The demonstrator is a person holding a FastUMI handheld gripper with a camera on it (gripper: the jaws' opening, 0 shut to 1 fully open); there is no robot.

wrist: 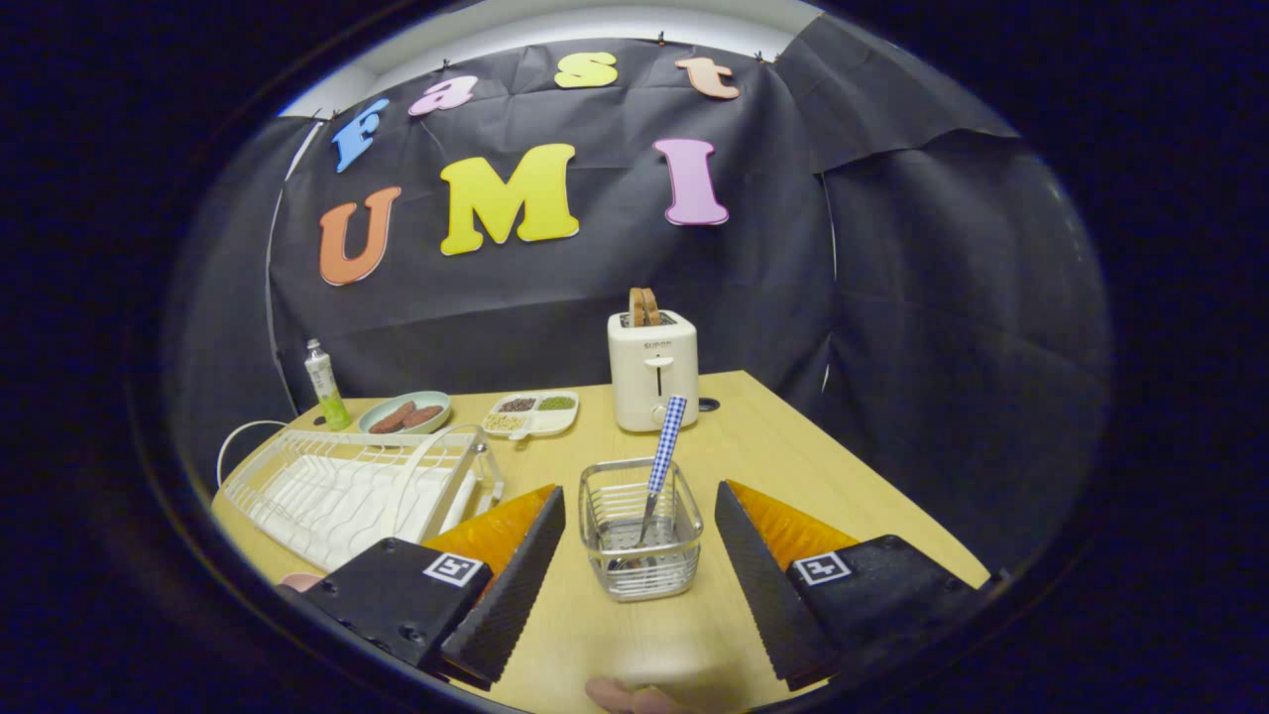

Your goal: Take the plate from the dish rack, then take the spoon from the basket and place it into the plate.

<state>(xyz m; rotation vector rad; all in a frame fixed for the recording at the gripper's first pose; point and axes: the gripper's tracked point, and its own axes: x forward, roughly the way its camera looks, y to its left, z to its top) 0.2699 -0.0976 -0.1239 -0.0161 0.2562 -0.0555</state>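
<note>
**Gripper view: fingers spread before the spoon basket**

Gripper view shows the hand-held gripper (639,570) held low over the light wooden desk (843,476), its two black ribbed fingers (511,585) parted wide and gripping nothing. Standing between the fingertips and just ahead of them is the small square wire basket (639,535), touched by neither finger. A metal spoon with a blue-and-white checked handle (659,471) stands in it, bowl down, its handle leaning up and away toward the cream-coloured toaster (652,369) beyond, which has two brown slices poking from its slots. To the left of the left finger lies the white wire dish rack (347,486); its slots look bare, and the plate's whereabouts cannot be told. Behind the rack sit a pale green oval dish holding brown sausages (404,413), a white divided tray of beans and grains (530,414), and a slim white-and-green bottle (324,385) near the booth's black cloth wall. A fingertip of the person (625,697) shows at the near edge of the desk, below the fingers.
</note>
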